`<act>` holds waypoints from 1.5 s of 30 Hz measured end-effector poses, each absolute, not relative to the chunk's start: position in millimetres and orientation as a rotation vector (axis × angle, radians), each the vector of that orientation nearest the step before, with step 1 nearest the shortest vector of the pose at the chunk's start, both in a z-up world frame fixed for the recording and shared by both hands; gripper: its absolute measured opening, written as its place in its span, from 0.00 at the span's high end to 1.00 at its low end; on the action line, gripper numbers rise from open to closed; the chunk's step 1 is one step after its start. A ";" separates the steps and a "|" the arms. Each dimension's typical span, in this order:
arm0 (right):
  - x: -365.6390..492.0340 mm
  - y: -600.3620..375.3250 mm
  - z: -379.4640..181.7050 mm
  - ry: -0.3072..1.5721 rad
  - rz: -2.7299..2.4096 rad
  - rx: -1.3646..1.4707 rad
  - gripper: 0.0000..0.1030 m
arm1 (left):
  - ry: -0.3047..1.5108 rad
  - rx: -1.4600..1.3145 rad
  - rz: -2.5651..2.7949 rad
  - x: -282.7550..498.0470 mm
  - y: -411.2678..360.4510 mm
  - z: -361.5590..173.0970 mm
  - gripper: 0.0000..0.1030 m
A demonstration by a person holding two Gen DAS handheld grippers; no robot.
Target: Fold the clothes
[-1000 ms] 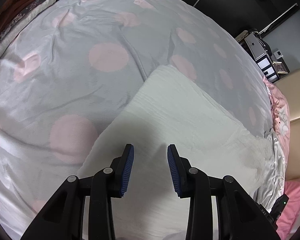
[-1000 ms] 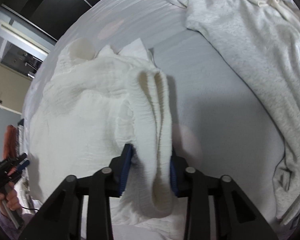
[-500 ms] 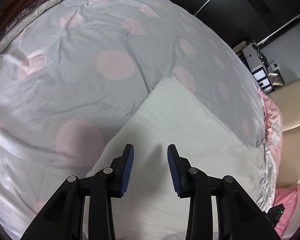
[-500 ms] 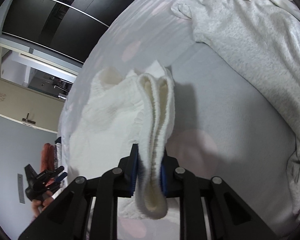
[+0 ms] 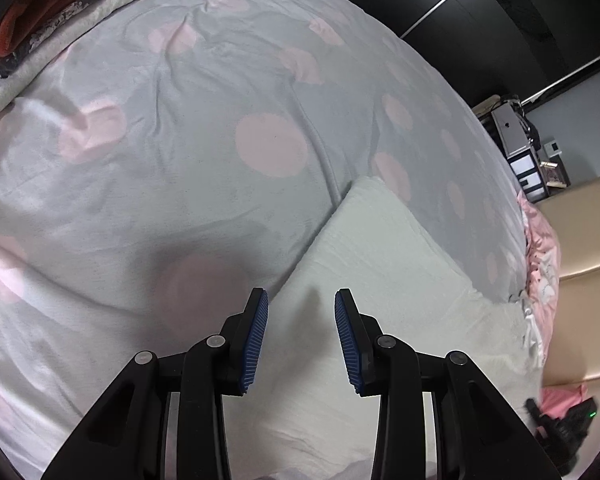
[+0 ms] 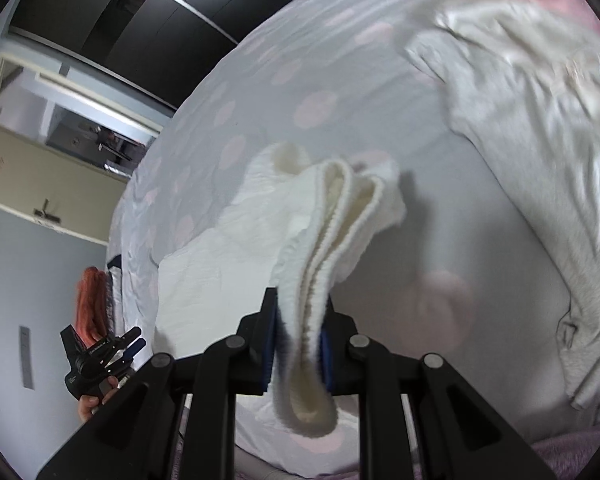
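White ribbed cloth, bunched into several thick layers, is pinched in the right gripper — this is one edge of the white garment, lifted off the bed while the rest trails down onto the dotted cover. The pinch sits close to the hem, so I judge the outer layers could slip free mid-swing, or the dragging part could skew the fold. The left gripper hovers with its jaws apart, holding nothing, just above the garment's flat part. Beyond the grip, the garment's long axis runs away from the right gripper toward the bed's far side. A grey garment lies further off on the bed.
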State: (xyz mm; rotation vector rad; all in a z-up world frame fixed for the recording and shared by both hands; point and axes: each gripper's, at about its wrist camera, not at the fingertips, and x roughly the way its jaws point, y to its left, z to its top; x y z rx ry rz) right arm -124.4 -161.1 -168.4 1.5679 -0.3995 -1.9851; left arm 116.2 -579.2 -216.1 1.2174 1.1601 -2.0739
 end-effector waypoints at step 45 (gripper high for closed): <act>-8.2 -445.3 -187.1 0.099 -1.661 1.519 0.51 | 1.313 1.097 -2.225 116.1 -605.1 -221.6 0.64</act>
